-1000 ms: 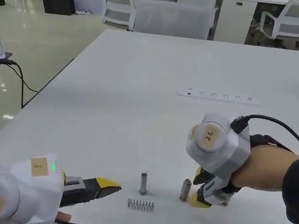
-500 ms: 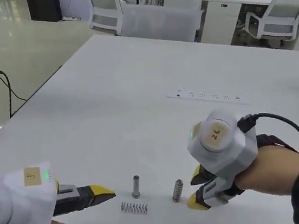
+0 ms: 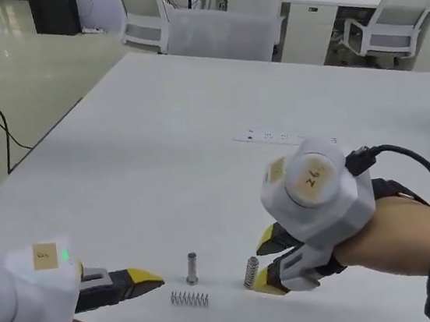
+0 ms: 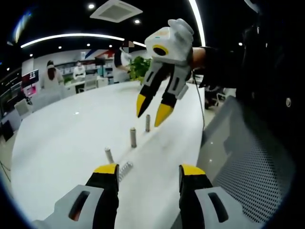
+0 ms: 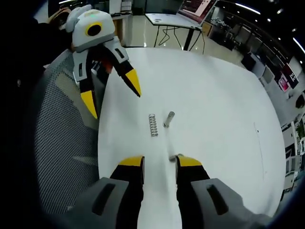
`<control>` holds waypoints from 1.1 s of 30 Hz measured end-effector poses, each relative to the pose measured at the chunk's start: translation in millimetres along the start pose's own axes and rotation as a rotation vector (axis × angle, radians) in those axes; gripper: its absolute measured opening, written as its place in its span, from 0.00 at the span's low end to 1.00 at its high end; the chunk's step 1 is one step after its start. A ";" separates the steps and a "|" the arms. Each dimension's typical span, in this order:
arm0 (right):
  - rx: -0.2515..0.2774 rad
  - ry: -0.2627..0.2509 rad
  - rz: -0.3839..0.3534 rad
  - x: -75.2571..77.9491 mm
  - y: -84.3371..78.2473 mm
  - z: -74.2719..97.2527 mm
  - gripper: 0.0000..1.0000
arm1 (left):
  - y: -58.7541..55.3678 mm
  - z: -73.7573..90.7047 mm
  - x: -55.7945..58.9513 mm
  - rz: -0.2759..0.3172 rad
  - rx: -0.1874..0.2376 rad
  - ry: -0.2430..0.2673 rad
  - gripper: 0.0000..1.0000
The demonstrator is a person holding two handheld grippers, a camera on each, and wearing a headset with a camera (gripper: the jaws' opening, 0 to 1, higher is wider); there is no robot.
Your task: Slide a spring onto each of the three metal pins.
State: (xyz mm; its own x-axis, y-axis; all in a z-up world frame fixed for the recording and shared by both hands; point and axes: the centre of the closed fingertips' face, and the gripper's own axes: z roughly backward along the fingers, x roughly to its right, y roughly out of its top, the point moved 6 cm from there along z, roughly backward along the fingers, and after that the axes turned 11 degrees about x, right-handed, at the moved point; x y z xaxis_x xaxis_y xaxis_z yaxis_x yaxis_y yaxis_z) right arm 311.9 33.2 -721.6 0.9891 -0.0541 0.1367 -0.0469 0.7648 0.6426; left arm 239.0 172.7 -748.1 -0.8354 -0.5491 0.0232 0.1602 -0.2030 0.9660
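Left gripper nearest, low at the table edge, jaws apart, nothing between them. Just ahead of its tips, loose spring lying flat on the table. Beside it, slightly farther, bare pin standing upright, not touching the spring. To the right, a second pin wearing a spring, upright. It sits just off the tips of the right gripper. That gripper's jaws are spread and not pinching anything; its own view shows a small grey tip close against one jaw's inner edge. Left gripper view shows a third pin in line beyond the other two, upright below the right gripper's yellow tips; too small to tell whether it carries a spring. Farther up the table, a white power strip. Beyond the far edge, a grey chair.
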 end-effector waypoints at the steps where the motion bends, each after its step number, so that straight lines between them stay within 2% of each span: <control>1: 0.001 0.002 0.005 -1.1 1.3 -1.0 0.24 | 0.1 0.0 0.1 0.000 0.000 0.000 0.45; 9: 0.012 0.023 0.031 -6.2 10.8 -6.5 0.24 | -1.4 0.7 -1.2 -0.004 -0.008 0.003 0.45; 18: -0.006 0.066 0.061 -10.8 16.1 -25.4 0.23 | -1.2 1.9 -3.3 0.001 -0.002 0.014 0.44; 26: -0.047 0.094 0.079 -9.6 10.5 -40.8 0.22 | -1.0 2.3 -4.4 0.005 0.003 0.020 0.44; 33: -0.057 0.113 0.074 -8.0 7.8 -49.5 0.22 | -1.1 2.2 -4.7 0.006 0.002 0.022 0.44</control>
State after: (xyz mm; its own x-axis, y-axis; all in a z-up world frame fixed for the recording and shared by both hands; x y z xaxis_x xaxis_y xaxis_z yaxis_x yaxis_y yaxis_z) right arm 310.5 71.4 -755.0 0.9928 0.0739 0.0940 -0.1153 0.7995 0.5895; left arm 241.6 177.3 -748.7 -0.8227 -0.5680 0.0234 0.1643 -0.1982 0.9663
